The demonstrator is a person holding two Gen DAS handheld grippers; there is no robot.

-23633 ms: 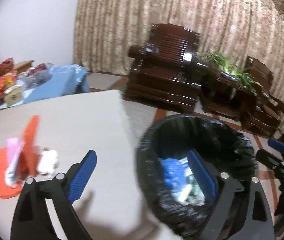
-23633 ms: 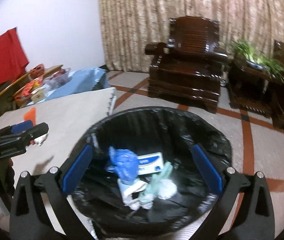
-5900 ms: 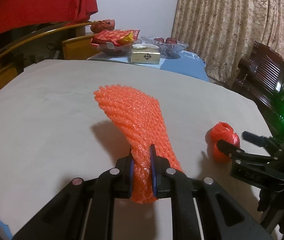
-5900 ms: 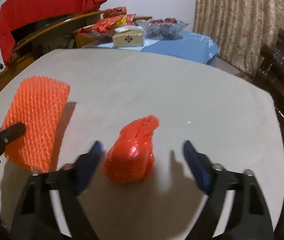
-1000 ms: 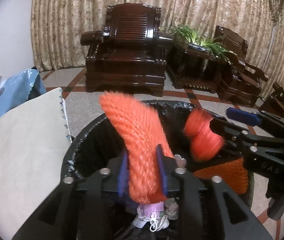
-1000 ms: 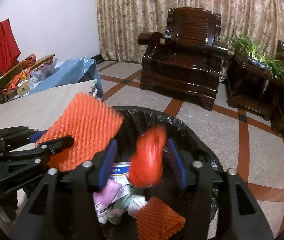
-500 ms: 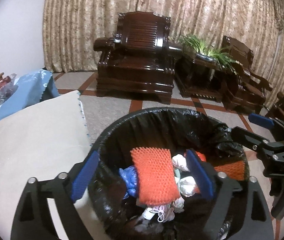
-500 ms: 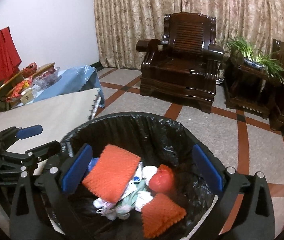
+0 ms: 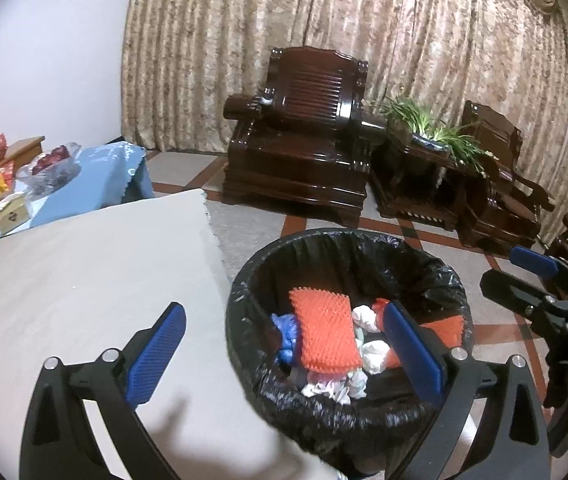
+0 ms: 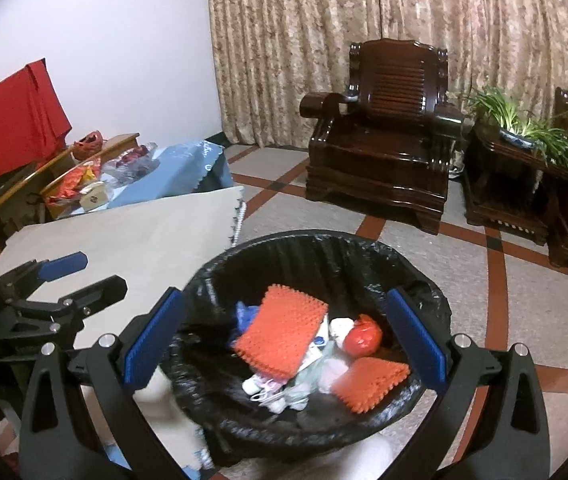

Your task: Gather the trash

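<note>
Lower centre of both views: the black-lined trash bin is sitting on the floor just beside the edge of the bench.
Left gripper: its jaws are standing spread as wide as they go, having just been opening; nothing is lying between the blue pads and nothing is touching them.
Left gripper placement: one pad is hanging over the bench at lower left of its own view, the other over the bin's mouth.
Right gripper: its jaws are likewise gaping fully, having just been opening, gripping nothing; the pads are framing the bin from above.
Trash in the bin: the large orange foam net is lying flat on top of the heap.
Beside it: the red plastic ball is resting toward the right, with a smaller orange net just below it in the right wrist view.
Under these: white crumpled tissues and a blue wad are showing.
</note>
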